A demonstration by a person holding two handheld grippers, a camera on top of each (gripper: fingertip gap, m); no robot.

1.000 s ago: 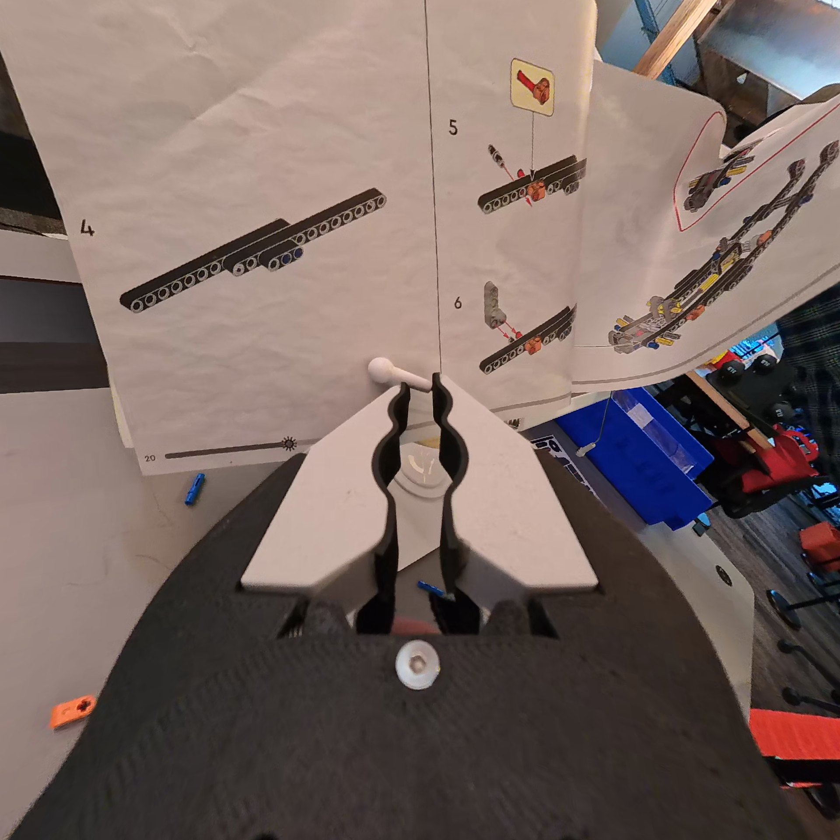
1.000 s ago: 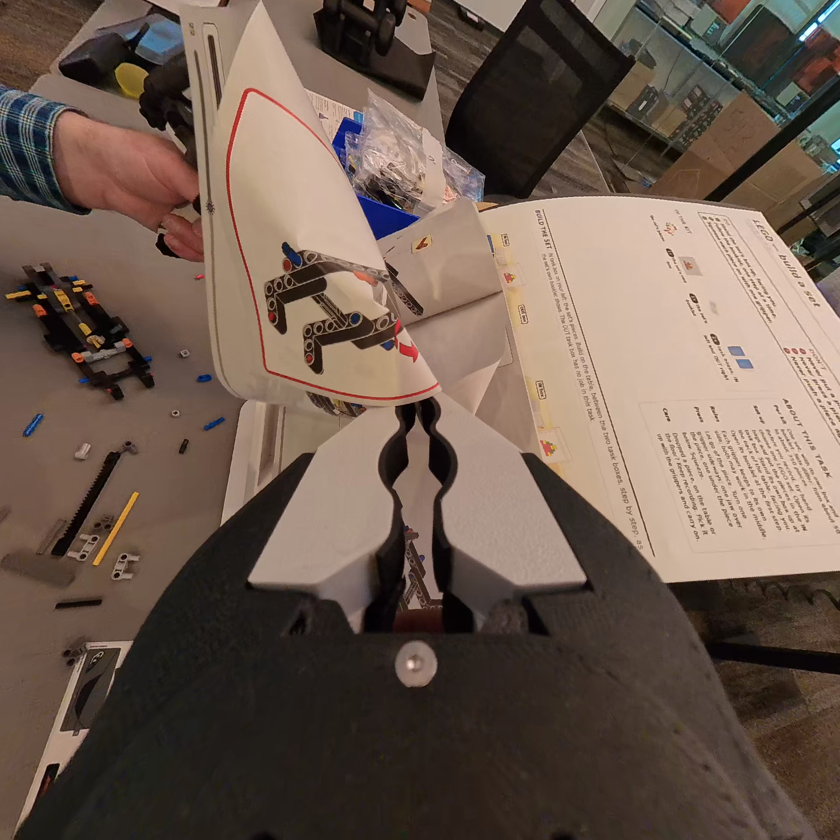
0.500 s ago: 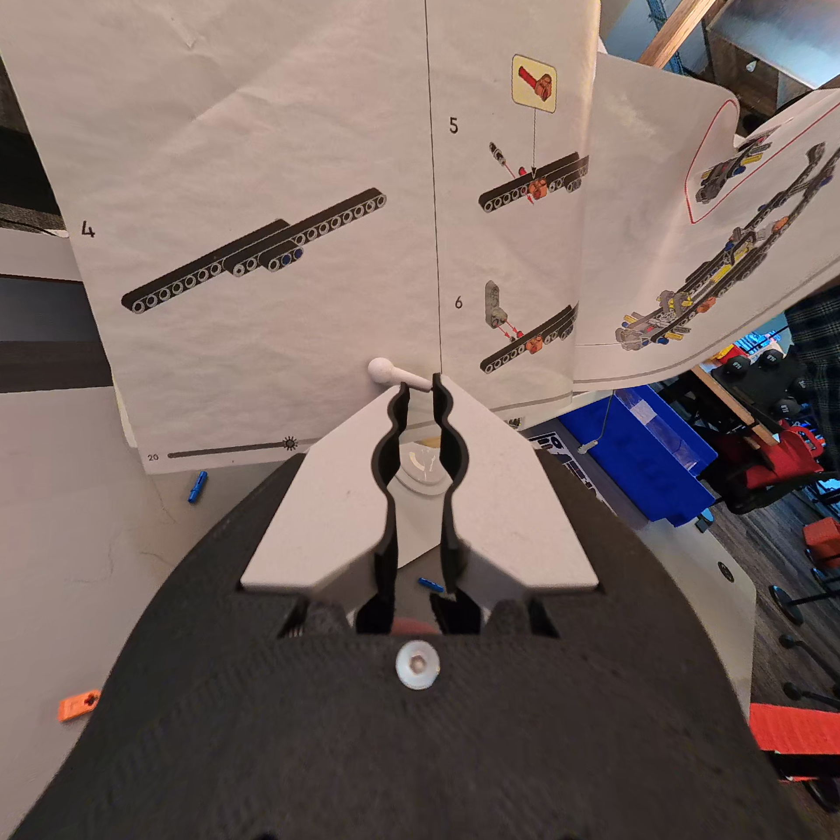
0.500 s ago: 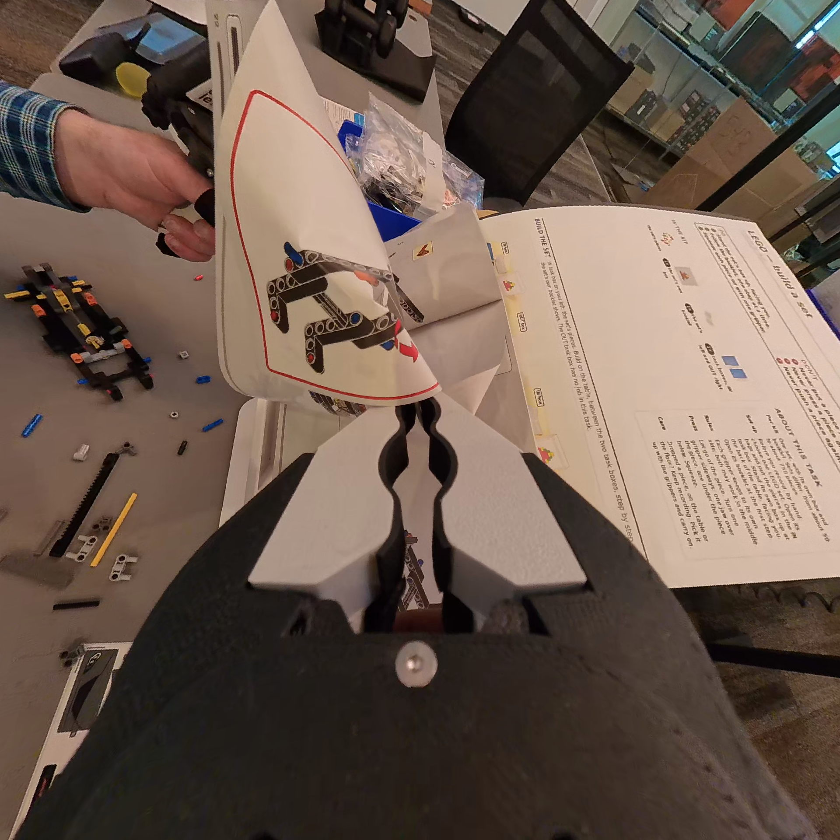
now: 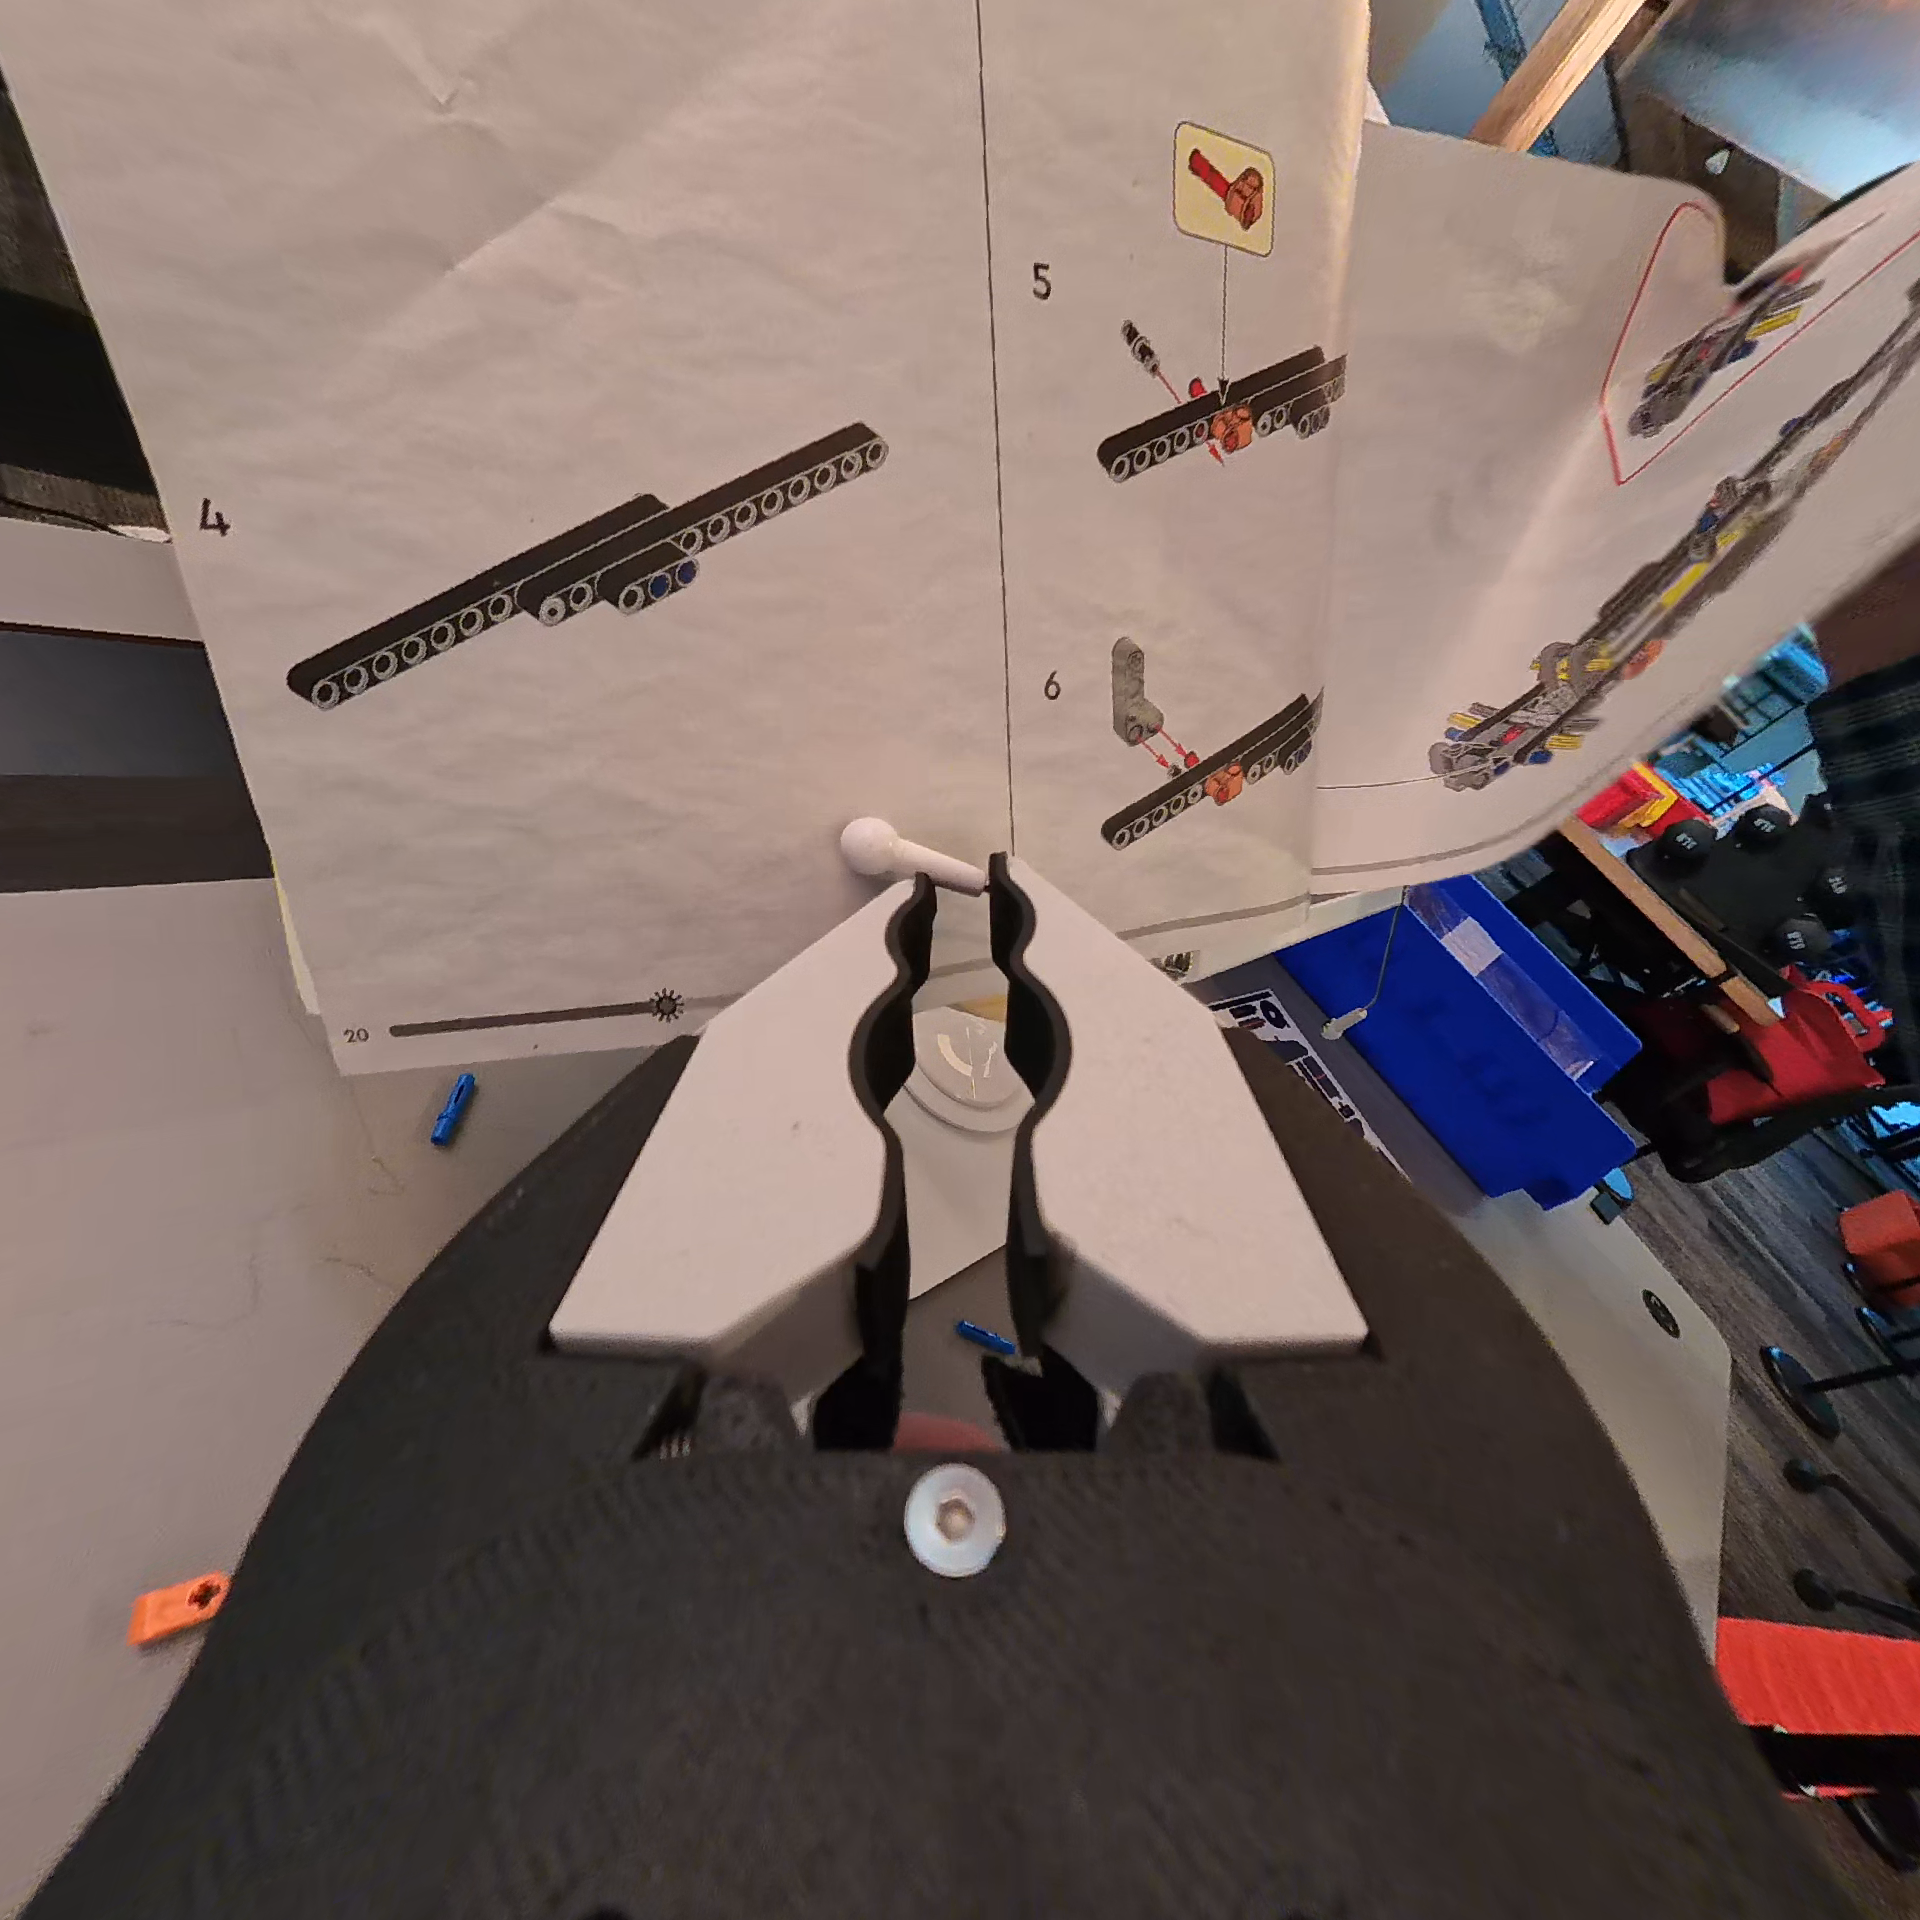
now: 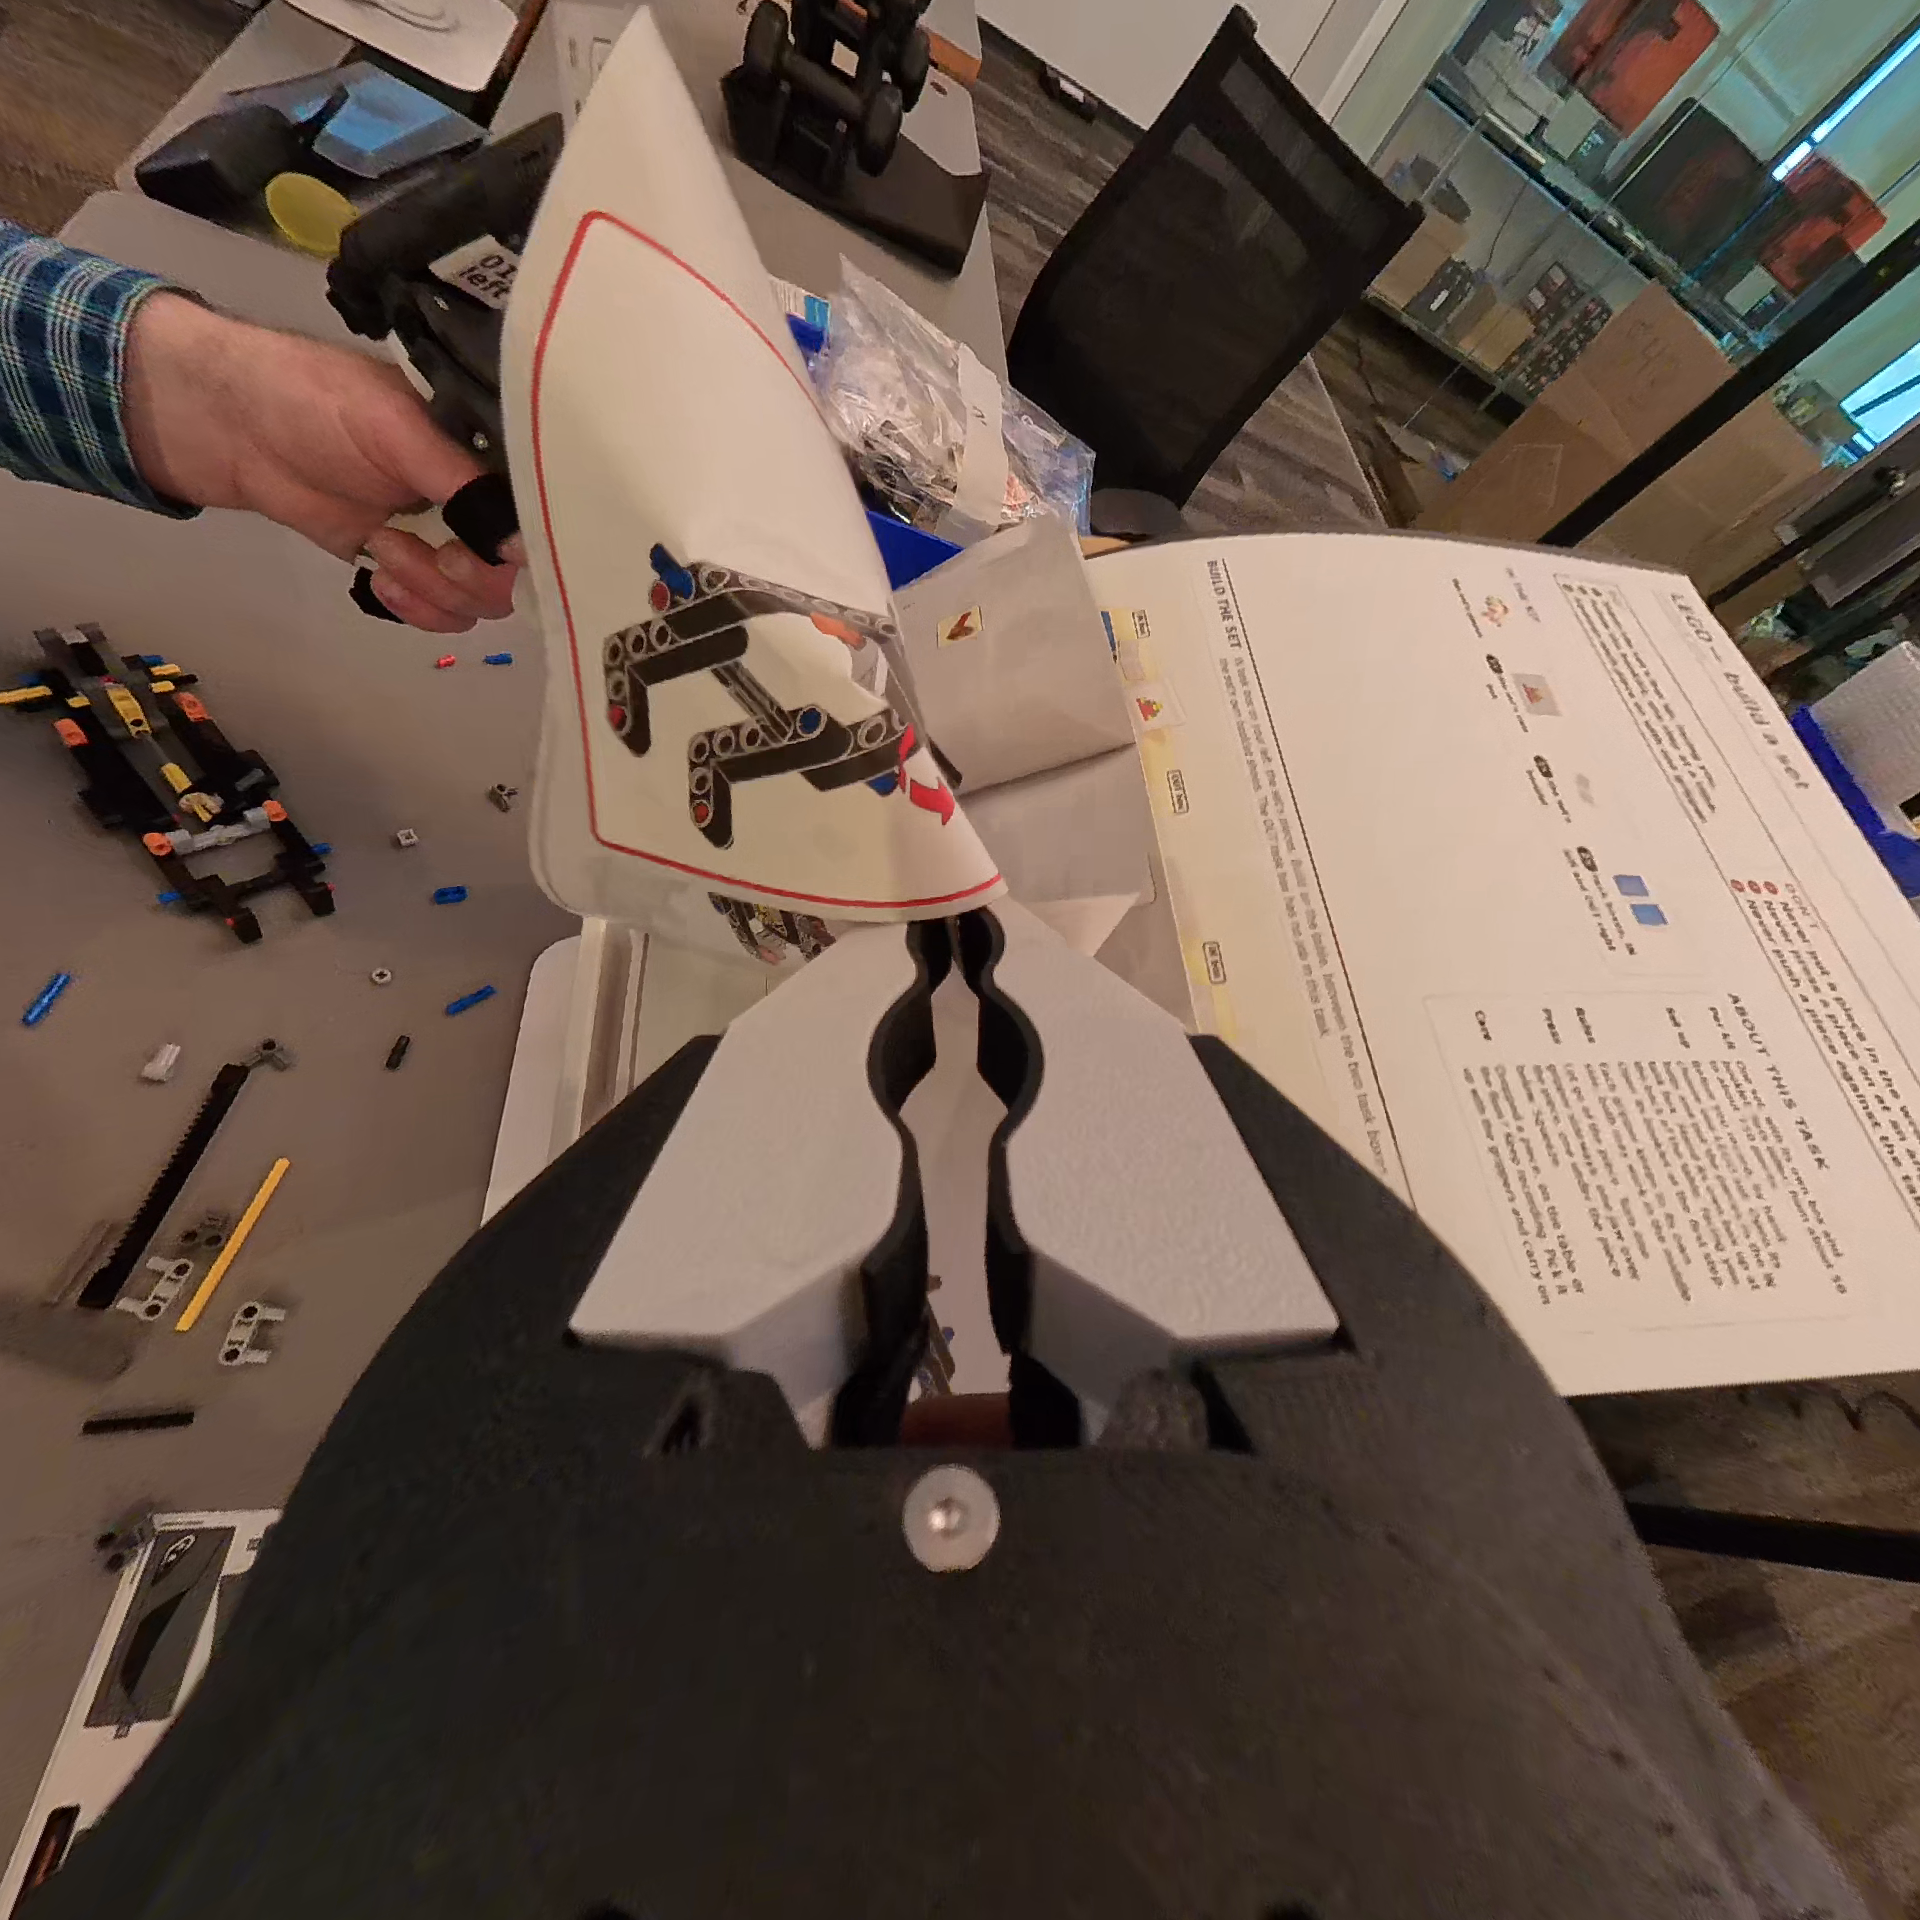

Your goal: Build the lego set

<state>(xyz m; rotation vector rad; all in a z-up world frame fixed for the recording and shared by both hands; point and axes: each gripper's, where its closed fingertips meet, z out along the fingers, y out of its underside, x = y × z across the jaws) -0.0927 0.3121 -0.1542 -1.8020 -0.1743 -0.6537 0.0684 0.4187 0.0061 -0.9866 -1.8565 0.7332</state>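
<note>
Lego chassis (image 6: 166,774), a black frame with yellow and orange parts, lies at the left of the grey counter (image 6: 343,748), well apart from both tools. Loose pieces lie scattered around it: blue pins (image 6: 47,997), a black toothed rack (image 6: 171,1174), a yellow axle (image 6: 234,1242) and small grey connectors (image 6: 249,1332).

The instruction booklet (image 6: 727,582) stands open and lifted off the counter. The right hand-held gripper (image 6: 951,925) is pinched together on the lower corner of a curled page. The left hand-held gripper (image 5: 956,878) is clamped on a small white ball-ended pin (image 5: 909,850) right in front of the upright page; in the right wrist view a hand (image 6: 301,457) in a plaid sleeve holds that tool behind the booklet.

A large printed sheet (image 6: 1507,935) overhangs the counter's right edge. Behind the booklet sit a blue bin (image 5: 1475,1039) and clear bags of parts (image 6: 935,416). An orange piece (image 5: 177,1608) lies near the left tool. Beyond are a black mesh chair (image 6: 1195,312), dumbbells on a stand (image 6: 831,94), dark wood flooring, cardboard boxes and glass-fronted shelving.
</note>
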